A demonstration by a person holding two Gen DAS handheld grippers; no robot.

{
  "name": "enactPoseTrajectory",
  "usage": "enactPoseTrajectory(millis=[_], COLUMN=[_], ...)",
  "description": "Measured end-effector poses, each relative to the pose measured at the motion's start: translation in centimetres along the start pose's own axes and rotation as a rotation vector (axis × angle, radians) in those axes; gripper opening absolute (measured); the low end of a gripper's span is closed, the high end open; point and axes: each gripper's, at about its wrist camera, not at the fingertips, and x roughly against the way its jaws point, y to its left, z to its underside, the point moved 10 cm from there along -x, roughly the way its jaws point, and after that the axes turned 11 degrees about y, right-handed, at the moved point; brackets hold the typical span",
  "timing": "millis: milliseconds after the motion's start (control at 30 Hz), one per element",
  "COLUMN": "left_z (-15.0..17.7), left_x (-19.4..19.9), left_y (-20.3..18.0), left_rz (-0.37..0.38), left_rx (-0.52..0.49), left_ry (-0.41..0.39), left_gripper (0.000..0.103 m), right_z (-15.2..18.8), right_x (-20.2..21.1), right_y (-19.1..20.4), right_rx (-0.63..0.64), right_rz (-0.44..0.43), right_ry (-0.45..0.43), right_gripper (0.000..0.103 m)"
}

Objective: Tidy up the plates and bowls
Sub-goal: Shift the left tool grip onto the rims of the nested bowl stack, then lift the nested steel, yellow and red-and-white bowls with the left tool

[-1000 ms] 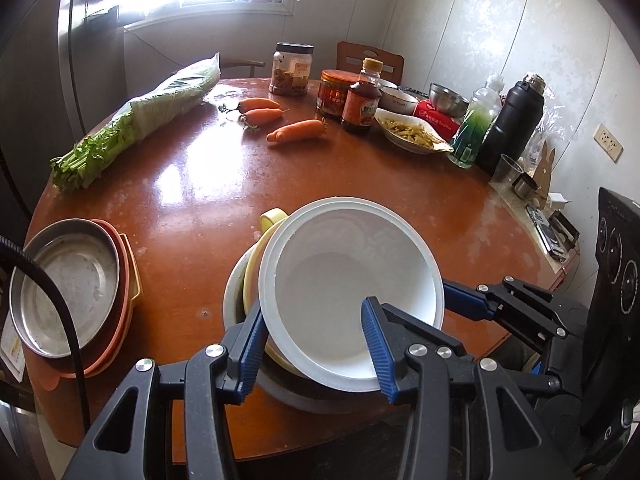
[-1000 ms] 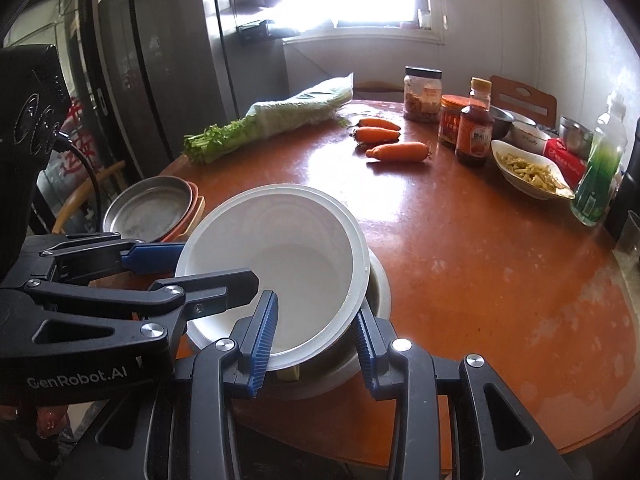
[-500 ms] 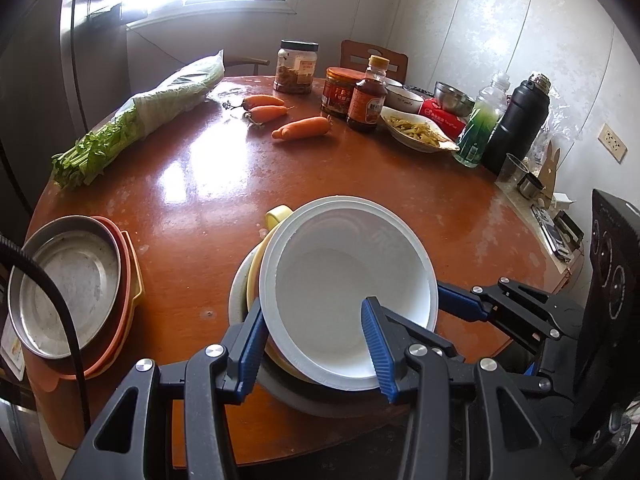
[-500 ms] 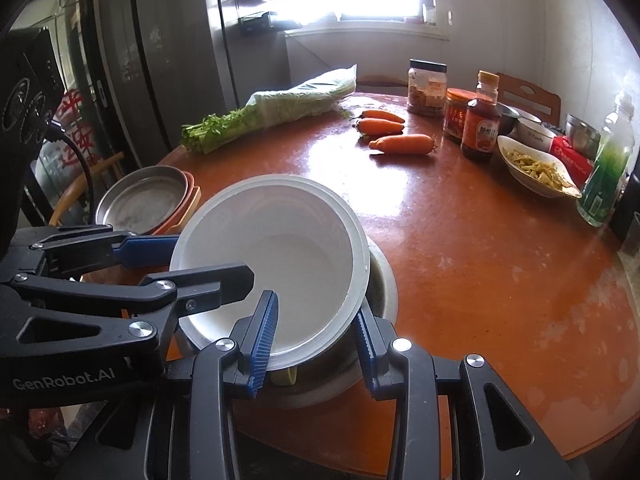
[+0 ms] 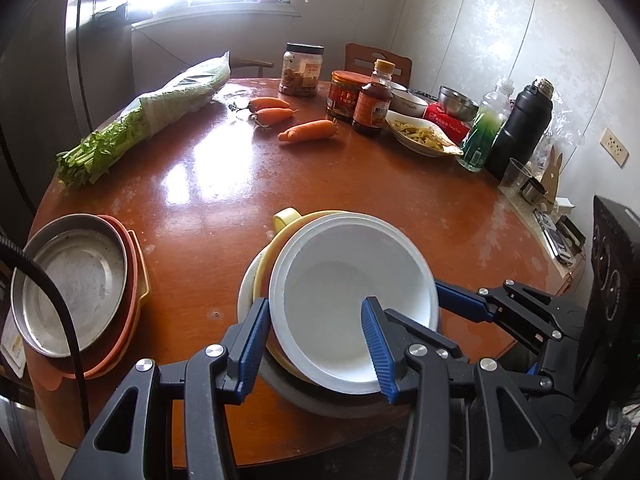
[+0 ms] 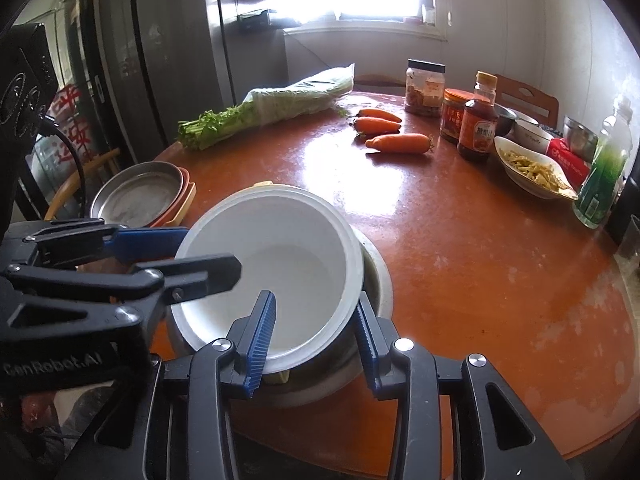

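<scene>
The white bowl (image 5: 354, 300) is gripped at its near rim by both grippers: the left gripper (image 5: 316, 344) has one finger inside and one outside, and so has the right gripper (image 6: 316, 340). Compared with a second ago, the bowl is seen tilted over the yellow bowl (image 5: 280, 240) and the grey bowl (image 6: 376, 276) beneath, barely shifted. Seating it level appears to remain. Left of the white bowl, stacked plates (image 5: 80, 280) rest on the table (image 5: 360, 184); beyond it lie carrots (image 5: 308, 131).

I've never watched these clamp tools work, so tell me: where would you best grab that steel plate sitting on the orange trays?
Take the steel plate by its raised rim, one finger inside and one outside. Come from the side facing the bowl stack, which looks unobstructed. It is wide, shallow and lies flat in the orange tray, so only the thin lip stands proud.
</scene>
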Motion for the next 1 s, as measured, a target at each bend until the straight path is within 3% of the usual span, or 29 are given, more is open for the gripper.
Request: enactPoseTrajectory(millis=[500,833,1000], left_z=[-0.2,0.0,0.1], left_x=[1.3,2.0,1.9], left_y=[1.0,1.7,2.2], left_rz=[-0.010,-0.034,-0.036], left_rx=[0.014,0.028,0.047], left_ry=[-0.032,-0.044,-0.042], left_gripper=[0.048,0.048,0.054], right_z=[-0.1,-0.2,-0.1], right_x=[0.7,1.5,1.9], right_y=[-0.2,-0.5,-1.2], right_rx=[-0.015,-0.027,-0.051], right_rz=[-0.003,-0.001,0.002], right_ry=[-0.004,-0.018,-0.023], right_gripper=[0.042,0.049,0.054])
